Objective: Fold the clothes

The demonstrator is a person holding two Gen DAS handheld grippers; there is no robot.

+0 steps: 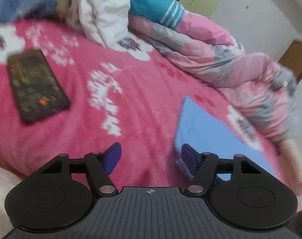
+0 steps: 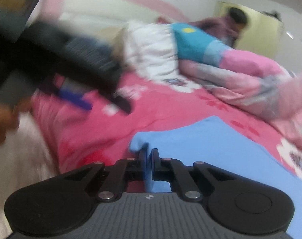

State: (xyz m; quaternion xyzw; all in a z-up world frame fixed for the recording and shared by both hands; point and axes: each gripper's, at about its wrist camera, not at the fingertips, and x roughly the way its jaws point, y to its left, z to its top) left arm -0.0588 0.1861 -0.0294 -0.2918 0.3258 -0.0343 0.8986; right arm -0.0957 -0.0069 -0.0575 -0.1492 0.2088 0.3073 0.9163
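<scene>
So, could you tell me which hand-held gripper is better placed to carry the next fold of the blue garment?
The right hand-held gripper: its jaws are shut on an edge of the blue garment. The left hand-held gripper is open and holds nothing, with the garment's edge beside one finger.

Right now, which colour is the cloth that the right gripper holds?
Light blue, plain, without pattern. The cloth shows best in the right wrist view, pinched in the right gripper.
</scene>
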